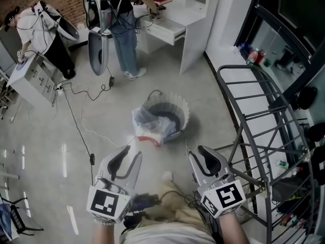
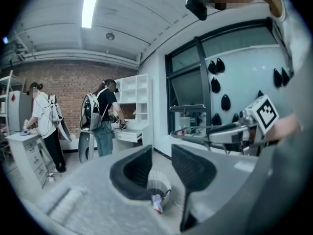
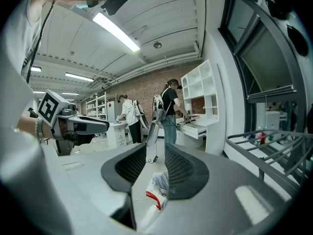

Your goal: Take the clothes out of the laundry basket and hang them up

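Observation:
A white pleated laundry basket (image 1: 179,107) stands on the concrete floor ahead of me. Dark clothes (image 1: 165,121) lie inside it, and a pale garment with a red strip (image 1: 147,131) spills over its near rim. My left gripper (image 1: 131,154) and right gripper (image 1: 201,155) hover side by side short of the basket, both open with nothing between the jaws. In the left gripper view the basket (image 2: 159,180) shows through the gap of the left gripper (image 2: 160,153). In the right gripper view the pale garment (image 3: 159,184) lies below the right gripper (image 3: 155,153).
A grey metal drying rack (image 1: 264,111) stands close on the right. Cables (image 1: 81,121) trail over the floor on the left. Two people (image 1: 124,29) work at the back near a white desk (image 1: 170,22) and a cabinet (image 1: 30,78).

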Action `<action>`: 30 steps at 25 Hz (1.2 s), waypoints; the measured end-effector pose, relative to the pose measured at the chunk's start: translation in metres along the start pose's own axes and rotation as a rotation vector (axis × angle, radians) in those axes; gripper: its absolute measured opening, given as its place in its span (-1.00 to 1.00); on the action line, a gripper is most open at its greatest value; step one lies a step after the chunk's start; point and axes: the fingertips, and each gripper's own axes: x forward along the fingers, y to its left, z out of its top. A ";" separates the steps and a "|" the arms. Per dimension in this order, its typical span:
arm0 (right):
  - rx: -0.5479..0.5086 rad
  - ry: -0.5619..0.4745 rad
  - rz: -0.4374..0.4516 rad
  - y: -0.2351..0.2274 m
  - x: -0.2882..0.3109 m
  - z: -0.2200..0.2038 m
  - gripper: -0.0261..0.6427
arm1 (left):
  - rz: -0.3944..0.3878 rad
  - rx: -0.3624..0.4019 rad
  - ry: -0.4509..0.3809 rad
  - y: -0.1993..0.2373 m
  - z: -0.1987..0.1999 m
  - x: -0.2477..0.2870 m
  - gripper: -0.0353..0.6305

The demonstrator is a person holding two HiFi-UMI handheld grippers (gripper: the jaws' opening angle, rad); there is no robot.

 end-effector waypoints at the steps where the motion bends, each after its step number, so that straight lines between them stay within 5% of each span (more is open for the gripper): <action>1: 0.003 0.003 0.003 -0.006 0.009 0.000 -0.60 | 0.003 0.003 0.002 0.007 0.002 0.010 -0.55; 11: 0.021 0.067 0.018 -0.063 0.078 0.001 -0.60 | -0.039 0.010 0.054 0.043 0.010 0.093 -0.55; 30: 0.040 0.207 0.039 -0.069 0.155 -0.055 -0.60 | -0.079 0.021 0.177 0.106 -0.045 0.144 -0.52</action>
